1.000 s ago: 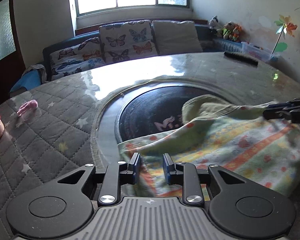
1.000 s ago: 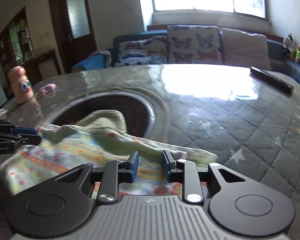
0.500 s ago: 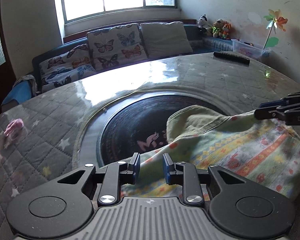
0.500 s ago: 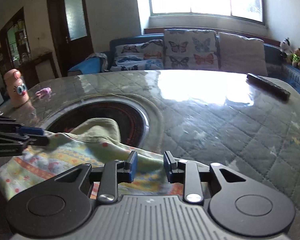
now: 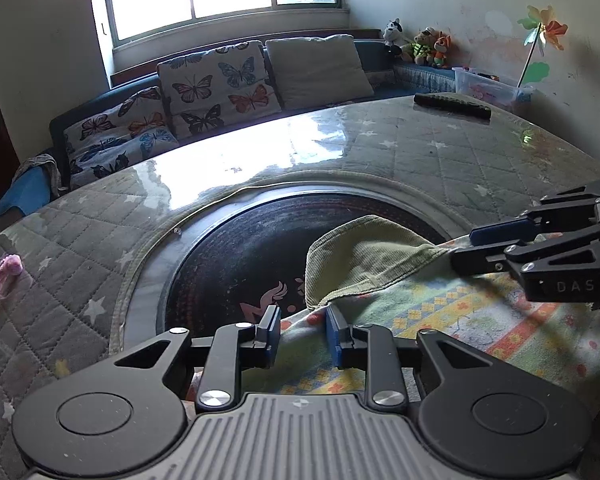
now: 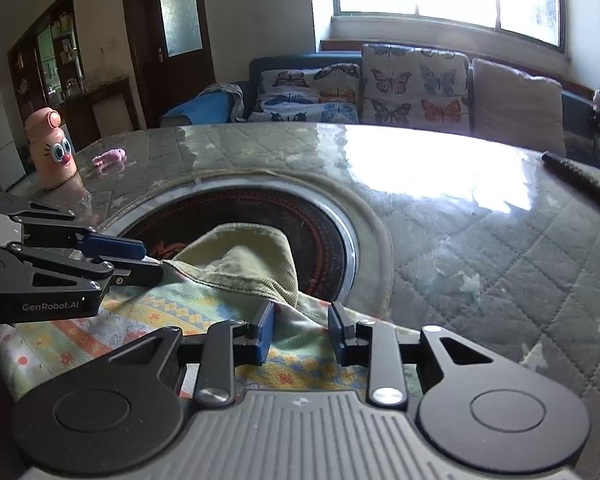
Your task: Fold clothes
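Left wrist view: left gripper (image 5: 302, 334) parted at lower centre over patterned garment (image 5: 440, 320); pinwheel (image 5: 540, 40) upper right. Right wrist view: right gripper (image 6: 300, 330) likewise parted, gripping nothing; pink bottle (image 6: 52, 148) at left, remote (image 6: 580, 178) at right.

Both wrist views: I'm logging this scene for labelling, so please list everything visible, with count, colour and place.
Garment: one, green with a multicoloured pattern, on the table's near side, partly over the dark disc.
Table: one, grey quilted cover under a glossy sheet.
Disc: one, black, table centre.
Remote: one, black, far right edge.
Pink toy: one, far left.
Cartoon bottle: one, peach, left edge.
Butterfly cushions: several, on the sofa.
Plush toys: three, right corner.
Pinwheel: one, multicoloured.
Left gripper: black, open over the garment.
Right gripper: black, open over the garment.
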Action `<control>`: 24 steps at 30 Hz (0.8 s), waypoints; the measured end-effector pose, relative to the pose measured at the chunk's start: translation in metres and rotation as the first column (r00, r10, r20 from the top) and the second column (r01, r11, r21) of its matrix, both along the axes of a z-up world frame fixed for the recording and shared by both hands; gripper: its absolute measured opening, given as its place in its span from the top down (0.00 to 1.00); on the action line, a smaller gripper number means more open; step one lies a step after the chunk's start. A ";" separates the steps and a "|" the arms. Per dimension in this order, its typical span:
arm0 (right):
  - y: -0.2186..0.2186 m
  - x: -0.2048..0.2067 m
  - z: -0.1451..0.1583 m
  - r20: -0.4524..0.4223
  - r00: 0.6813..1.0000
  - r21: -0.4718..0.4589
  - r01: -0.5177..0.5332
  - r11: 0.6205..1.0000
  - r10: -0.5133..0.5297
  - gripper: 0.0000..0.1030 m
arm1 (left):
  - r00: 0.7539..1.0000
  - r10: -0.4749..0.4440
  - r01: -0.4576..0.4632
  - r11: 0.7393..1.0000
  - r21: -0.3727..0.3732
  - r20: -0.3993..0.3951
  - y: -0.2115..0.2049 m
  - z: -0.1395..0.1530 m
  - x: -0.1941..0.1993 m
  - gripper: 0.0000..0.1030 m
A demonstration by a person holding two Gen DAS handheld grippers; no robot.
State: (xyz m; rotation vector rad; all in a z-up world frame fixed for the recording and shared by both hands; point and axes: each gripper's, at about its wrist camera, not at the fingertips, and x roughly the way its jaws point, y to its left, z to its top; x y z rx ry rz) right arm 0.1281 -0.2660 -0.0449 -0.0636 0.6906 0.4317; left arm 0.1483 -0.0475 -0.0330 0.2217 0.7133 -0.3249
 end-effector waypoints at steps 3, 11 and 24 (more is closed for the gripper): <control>0.001 -0.007 0.005 0.017 1.000 0.002 -0.009 1.000 0.009 0.72 | 1.000 0.015 -0.015 1.000 -0.011 0.004 0.004 0.003 -0.005 0.72; 0.021 -0.036 0.018 0.055 0.993 -0.007 -0.105 0.994 0.106 0.59 | 0.996 0.088 -0.087 0.996 -0.032 0.028 0.027 0.014 -0.029 0.49; 0.084 -0.093 0.019 0.071 0.923 -0.093 -0.372 0.924 0.378 0.52 | 0.967 0.254 -0.254 0.962 -0.099 -0.017 0.087 0.009 -0.067 0.44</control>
